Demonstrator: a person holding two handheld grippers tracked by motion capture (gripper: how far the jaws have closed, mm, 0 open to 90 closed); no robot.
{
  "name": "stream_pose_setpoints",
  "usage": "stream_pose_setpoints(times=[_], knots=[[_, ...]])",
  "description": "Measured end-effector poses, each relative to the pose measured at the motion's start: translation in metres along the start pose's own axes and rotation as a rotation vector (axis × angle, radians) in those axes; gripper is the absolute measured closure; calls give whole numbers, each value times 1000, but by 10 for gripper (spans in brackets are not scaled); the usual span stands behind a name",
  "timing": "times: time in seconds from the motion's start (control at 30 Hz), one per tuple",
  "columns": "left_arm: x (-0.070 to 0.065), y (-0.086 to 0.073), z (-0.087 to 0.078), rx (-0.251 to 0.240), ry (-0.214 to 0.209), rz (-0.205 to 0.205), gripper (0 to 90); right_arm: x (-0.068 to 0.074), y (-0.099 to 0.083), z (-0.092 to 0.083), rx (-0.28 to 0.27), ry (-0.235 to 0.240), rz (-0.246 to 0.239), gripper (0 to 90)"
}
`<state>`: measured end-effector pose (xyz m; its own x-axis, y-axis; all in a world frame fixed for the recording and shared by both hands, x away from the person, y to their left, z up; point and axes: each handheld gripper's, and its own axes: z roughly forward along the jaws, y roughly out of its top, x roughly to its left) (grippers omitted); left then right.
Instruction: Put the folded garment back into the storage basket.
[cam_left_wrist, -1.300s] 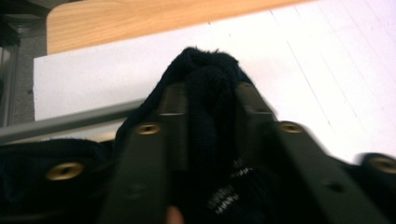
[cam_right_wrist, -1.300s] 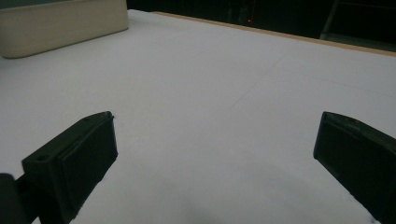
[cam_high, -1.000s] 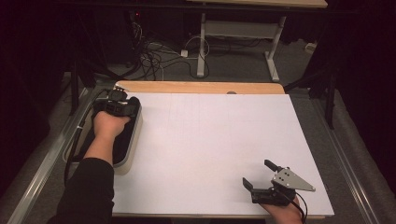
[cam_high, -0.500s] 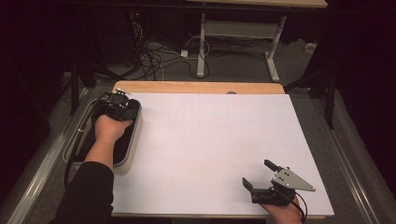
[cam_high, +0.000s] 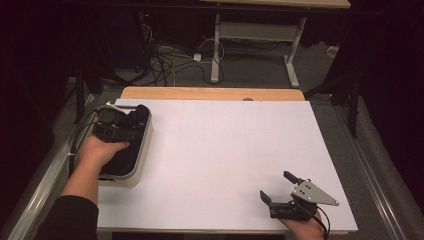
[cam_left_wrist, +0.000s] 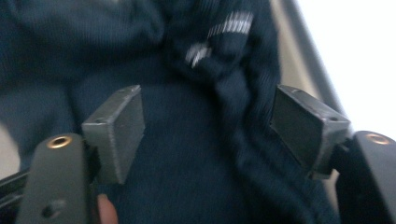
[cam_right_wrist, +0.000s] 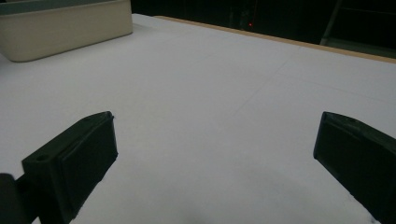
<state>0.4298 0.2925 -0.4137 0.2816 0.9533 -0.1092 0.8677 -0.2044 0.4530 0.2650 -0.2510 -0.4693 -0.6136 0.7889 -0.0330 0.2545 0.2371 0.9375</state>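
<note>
Left gripper (cam_high: 121, 126) has shifted toward the bin's (cam_high: 142, 155) far end since a second ago; right gripper (cam_high: 285, 192) hasn't moved. Left jaws have just been opening and now stand wide, pads clear of the cloth. Left hand (cam_high: 100, 150) reaches in from the near-left, forearm angled forward, gripper pointing down into the bin. Dark cloth (cam_left_wrist: 196, 154) with pale stripes lies in the bin directly under and between the left jaws, not pinched. Right gripper rests low over the white table (cam_high: 225, 150) at the near-right edge, jaws spread wide, nothing between them, well apart from the bin.
</note>
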Motion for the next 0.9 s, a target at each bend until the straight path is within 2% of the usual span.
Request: stream_pose_setpoints(times=[0.17, 0.33, 0.5, 0.63, 0.9], knots=[[9, -8, 3, 69, -23, -12, 177, 1, 0, 0, 1, 0, -3, 1], [15, -12, 7, 174, -24, -15, 131, 1, -1, 1, 6, 0, 0, 1], [16, -15, 9, 240, -21, -19, 65, 1, -1, 1, 8, 3, -2, 0], [16, -16, 11, 298, -37, -31, 4, 1, -2, 2, 11, 2, -3, 1], [16, -18, 9, 348, -23, -51, 0, 0, -2, 1, 10, -3, -5, 1]])
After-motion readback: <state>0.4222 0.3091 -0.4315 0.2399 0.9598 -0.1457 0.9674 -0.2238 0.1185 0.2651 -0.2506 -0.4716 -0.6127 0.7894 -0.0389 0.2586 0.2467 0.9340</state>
